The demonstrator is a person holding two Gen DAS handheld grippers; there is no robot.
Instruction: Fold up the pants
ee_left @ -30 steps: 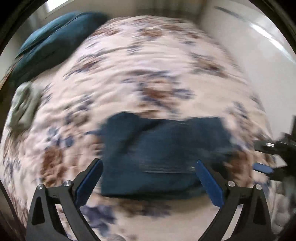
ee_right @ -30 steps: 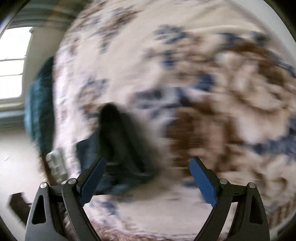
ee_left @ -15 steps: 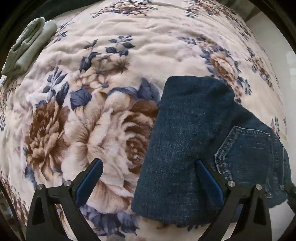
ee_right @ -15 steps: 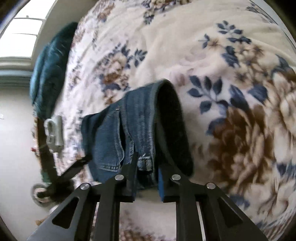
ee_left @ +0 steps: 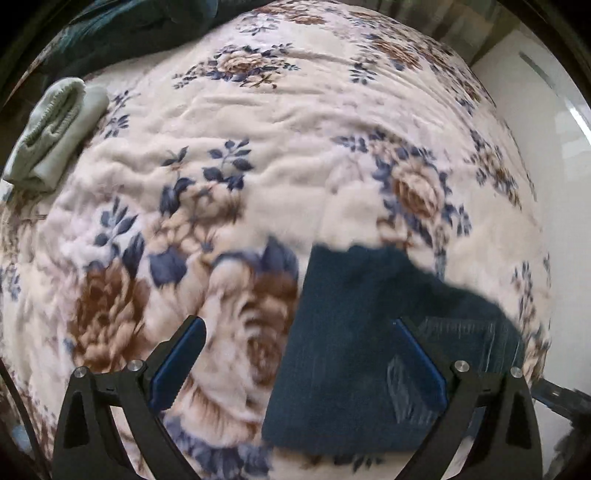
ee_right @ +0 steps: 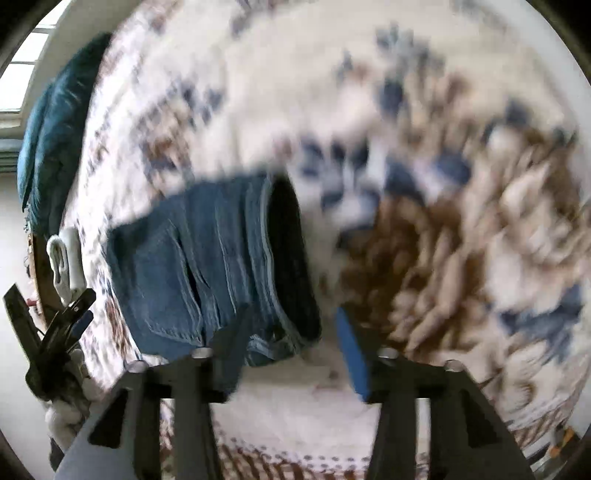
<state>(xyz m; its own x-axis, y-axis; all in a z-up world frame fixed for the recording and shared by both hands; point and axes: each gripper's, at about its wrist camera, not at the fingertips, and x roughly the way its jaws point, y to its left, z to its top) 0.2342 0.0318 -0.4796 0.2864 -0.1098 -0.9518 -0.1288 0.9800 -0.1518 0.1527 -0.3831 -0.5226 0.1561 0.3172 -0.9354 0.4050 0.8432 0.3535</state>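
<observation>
The folded blue jeans [ee_left: 351,350] lie on the floral blanket [ee_left: 295,129], low and right in the left wrist view. My left gripper [ee_left: 299,358] hangs open above their left edge; its right finger is over the denim, its left finger over the blanket. In the right wrist view the jeans [ee_right: 192,258] show a back pocket and the dark waist opening. My right gripper [ee_right: 293,347] is at the waistband end, its jaws opening. The waistband edge lies between the fingers and the pads do not press on it. Both views are blurred.
A folded pale green cloth [ee_left: 55,129] lies at the blanket's far left edge, and a dark teal pillow [ee_left: 110,29] sits behind it. The bed's near edge runs just under the jeans. My left gripper [ee_right: 62,321] shows at the left of the right wrist view.
The right gripper went from wide open to shut on the jeans' waistband, and has now spread apart again. In the left view the jeans have slid from the middle to the lower right.
</observation>
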